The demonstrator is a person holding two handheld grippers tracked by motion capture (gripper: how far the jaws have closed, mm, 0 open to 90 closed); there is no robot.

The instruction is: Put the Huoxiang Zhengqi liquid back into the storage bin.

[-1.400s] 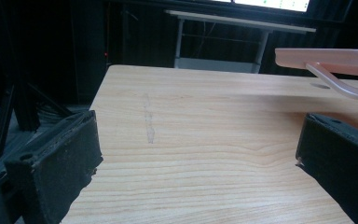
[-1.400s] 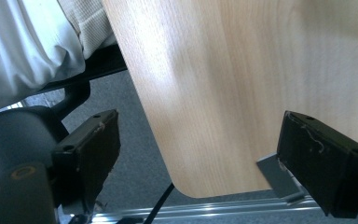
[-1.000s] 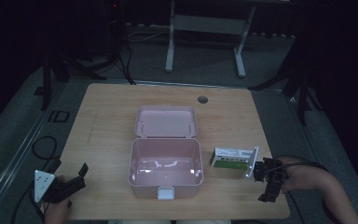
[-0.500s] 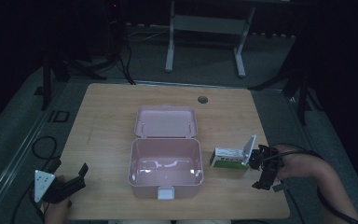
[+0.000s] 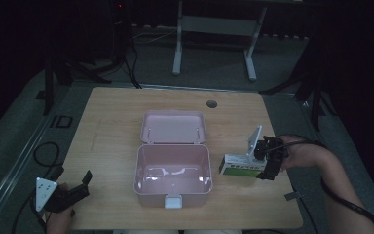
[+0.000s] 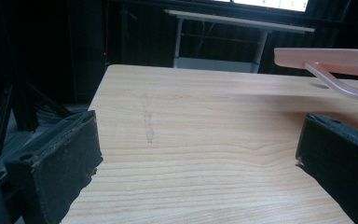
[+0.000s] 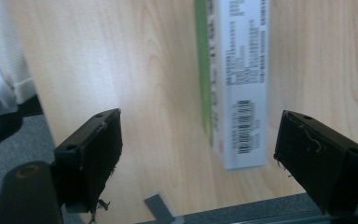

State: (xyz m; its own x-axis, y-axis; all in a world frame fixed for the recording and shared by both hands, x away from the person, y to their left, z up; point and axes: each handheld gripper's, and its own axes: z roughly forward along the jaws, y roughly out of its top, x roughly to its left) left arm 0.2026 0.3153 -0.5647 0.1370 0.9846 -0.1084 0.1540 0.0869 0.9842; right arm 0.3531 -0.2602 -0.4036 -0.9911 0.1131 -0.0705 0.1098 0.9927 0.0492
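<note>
We hold our right gripper [image 7: 198, 154] with jaws spread wide over the white-and-green carton [image 7: 237, 79], which lies on the table [image 5: 112, 126] right of the open pink box [image 5: 173, 168], its barcode visible, its print too blurred to read.

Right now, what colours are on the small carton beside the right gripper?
The carton is white with a green side and a black barcode, clearest in the right gripper view.

Nothing really legible here. The white-and-green box [image 7: 237, 79] has a barcode and several lines of tiny print on its white face, upper middle of the right gripper view, but it's too blurry to read.
</note>
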